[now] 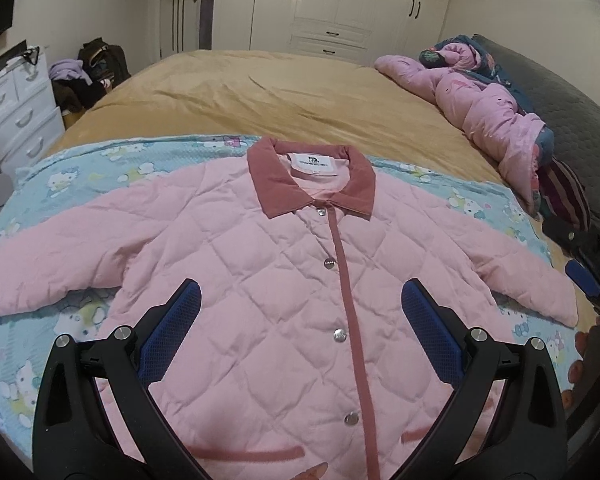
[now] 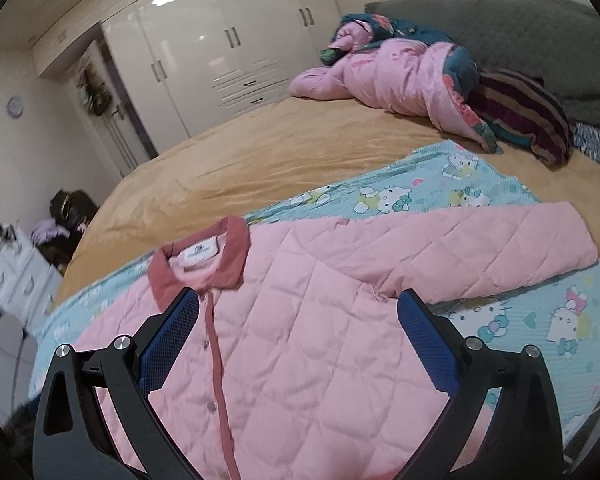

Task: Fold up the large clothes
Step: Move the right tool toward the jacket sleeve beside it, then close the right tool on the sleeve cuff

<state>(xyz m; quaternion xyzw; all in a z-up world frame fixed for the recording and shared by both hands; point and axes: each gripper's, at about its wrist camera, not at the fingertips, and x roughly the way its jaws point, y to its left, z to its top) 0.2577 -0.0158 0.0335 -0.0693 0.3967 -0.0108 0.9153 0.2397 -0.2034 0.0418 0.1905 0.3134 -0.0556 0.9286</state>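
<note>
A pink quilted jacket (image 1: 268, 280) with a dusty-rose collar (image 1: 276, 184) lies face up and buttoned on a blue cartoon-print sheet (image 1: 80, 168), both sleeves spread out. My left gripper (image 1: 300, 308) hovers open above the jacket's front, fingers either side of the button placket. In the right wrist view the same jacket (image 2: 320, 320) fills the foreground, its right sleeve (image 2: 480, 248) stretched toward the right. My right gripper (image 2: 298, 316) is open above the jacket's chest and holds nothing. The right gripper also shows at the edge of the left wrist view as a blue pad (image 1: 584, 280).
The tan bedspread (image 1: 260, 92) extends beyond the sheet. A heap of pink and dark floral bedding (image 1: 480, 96) and a striped item (image 2: 524, 116) lie near the grey headboard (image 2: 520, 36). White drawers (image 1: 16, 112) and a bag stand left of the bed; wardrobes (image 1: 340, 4) line the back.
</note>
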